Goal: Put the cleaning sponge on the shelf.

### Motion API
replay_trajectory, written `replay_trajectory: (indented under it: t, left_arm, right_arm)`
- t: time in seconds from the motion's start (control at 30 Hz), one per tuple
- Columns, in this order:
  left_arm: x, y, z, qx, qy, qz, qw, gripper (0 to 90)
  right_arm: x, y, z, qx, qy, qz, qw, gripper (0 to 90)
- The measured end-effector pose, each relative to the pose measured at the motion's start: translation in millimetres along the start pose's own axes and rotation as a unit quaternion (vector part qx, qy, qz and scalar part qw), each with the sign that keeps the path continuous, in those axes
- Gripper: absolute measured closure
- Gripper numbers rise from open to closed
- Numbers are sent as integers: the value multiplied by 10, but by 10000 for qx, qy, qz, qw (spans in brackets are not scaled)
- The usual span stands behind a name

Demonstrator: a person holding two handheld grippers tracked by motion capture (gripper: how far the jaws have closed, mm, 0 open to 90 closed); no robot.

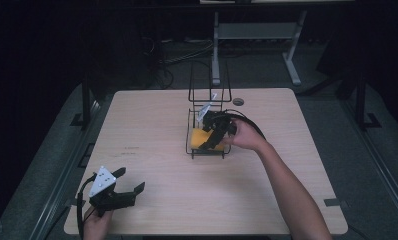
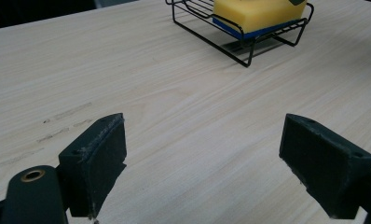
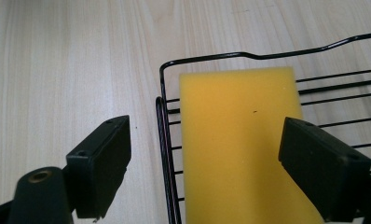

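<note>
High view overlooks the table; both gripper views share the rack.

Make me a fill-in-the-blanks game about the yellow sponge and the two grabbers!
1. The sponge lies in a black wire ____.
2. The sponge's top is yellow and its bottom layer is ____.
3. The right gripper hovers over the sponge with its jaws ____.
4. The left gripper is open above the bare wooden ____.

Missing words: rack; blue; open; table
</note>
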State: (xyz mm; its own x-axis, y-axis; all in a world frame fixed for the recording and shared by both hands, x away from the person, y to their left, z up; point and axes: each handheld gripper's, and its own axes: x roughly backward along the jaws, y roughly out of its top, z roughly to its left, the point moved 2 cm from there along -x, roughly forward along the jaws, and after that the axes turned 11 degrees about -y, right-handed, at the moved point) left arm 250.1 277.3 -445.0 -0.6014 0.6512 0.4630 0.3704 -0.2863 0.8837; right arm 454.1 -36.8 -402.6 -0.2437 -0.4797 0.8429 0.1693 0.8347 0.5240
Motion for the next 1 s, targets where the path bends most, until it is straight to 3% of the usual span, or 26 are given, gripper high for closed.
replay_trajectory:
  t: [1.0]
  left_arm:
    - [-9,6,-22,-28,-14,4,10000,141]
  right_arm:
    - [22,-21,213,167,10,-171,9997,164]
